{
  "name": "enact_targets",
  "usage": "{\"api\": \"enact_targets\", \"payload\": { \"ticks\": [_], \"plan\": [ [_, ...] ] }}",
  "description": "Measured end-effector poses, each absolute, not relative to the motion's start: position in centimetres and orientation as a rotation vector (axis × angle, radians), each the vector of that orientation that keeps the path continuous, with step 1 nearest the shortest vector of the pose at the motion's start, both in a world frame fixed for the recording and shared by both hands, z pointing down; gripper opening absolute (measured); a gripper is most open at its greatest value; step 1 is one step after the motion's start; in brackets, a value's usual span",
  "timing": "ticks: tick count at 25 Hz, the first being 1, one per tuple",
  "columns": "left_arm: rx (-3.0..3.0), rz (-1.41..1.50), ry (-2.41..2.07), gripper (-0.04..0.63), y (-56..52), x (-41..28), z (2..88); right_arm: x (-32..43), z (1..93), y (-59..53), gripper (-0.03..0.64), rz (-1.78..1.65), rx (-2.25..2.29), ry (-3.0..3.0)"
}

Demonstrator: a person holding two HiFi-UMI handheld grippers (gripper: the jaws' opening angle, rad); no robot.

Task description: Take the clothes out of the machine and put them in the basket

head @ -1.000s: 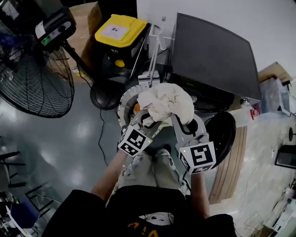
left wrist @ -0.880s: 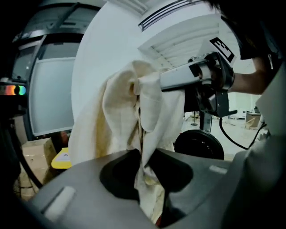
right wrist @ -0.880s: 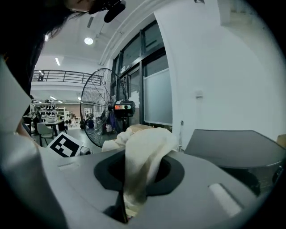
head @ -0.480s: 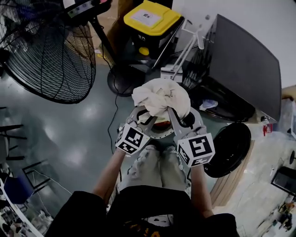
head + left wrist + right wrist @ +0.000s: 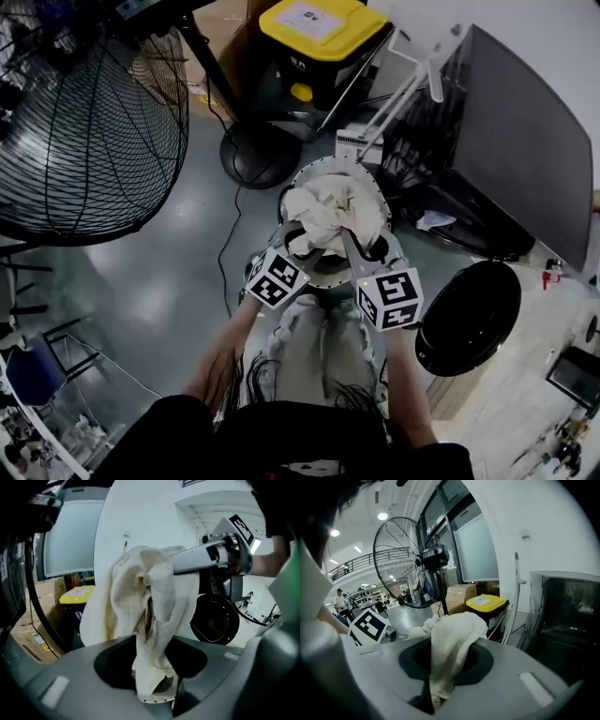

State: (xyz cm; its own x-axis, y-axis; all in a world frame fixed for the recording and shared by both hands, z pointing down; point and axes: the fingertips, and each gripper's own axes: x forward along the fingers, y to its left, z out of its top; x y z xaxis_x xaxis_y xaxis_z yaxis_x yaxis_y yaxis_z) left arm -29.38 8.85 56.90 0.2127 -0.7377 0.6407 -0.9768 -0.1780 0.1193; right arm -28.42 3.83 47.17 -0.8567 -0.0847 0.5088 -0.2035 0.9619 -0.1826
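So this was basically the drop-off step. The cream cloth (image 5: pixel 328 211) was already out of the machine (image 5: pixel 525 141) and bunched up right over the mouth of the round white basket (image 5: pixel 330 165). The basket sat on the floor just in front of the person's feet, between the machine and the big fan (image 5: pixel 84 131). Both claws were clenched on the cloth. The left gripper (image 5: pixel 298 246) had a fold pinched between its jaws, with the rest piled up ahead of them in the left gripper view. The right gripper (image 5: pixel 352 246) was clamped on another fold of the same bundle, jaws nearly together with fabric squeezed through. From the head view the bundle sat inside the ring of the basket's rim, but I couldn't tell whether it was resting on the bottom or hanging a bit above it. The machine's round door (image 5: pixel 469 319) stood open off to the right. No view looked into the drum, so no idea whether more laundry was left in there. My guess at the next move: lower the bundle a touch if needed, then open both sets of jaws together so the cloth falls in rather than draping over the rim. Then lift the grippers clear without snagging a fold, and head for the open door to check for more.
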Motion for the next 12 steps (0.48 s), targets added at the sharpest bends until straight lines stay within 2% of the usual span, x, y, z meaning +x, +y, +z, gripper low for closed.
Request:
{"api": "enact_targets", "payload": {
  "ticks": [7,12],
  "plan": [
    [1.881,0.682,-1.463,0.183,12.3,-29.4,63.1,-27.6,57.2,3.3,0.089,0.355,0.21,-2.417],
    [1.835,0.686,-1.477,0.183,14.2,-30.7,64.5,-27.1,64.1,2.7,0.091,0.31,0.209,-2.288]
  ]
}}
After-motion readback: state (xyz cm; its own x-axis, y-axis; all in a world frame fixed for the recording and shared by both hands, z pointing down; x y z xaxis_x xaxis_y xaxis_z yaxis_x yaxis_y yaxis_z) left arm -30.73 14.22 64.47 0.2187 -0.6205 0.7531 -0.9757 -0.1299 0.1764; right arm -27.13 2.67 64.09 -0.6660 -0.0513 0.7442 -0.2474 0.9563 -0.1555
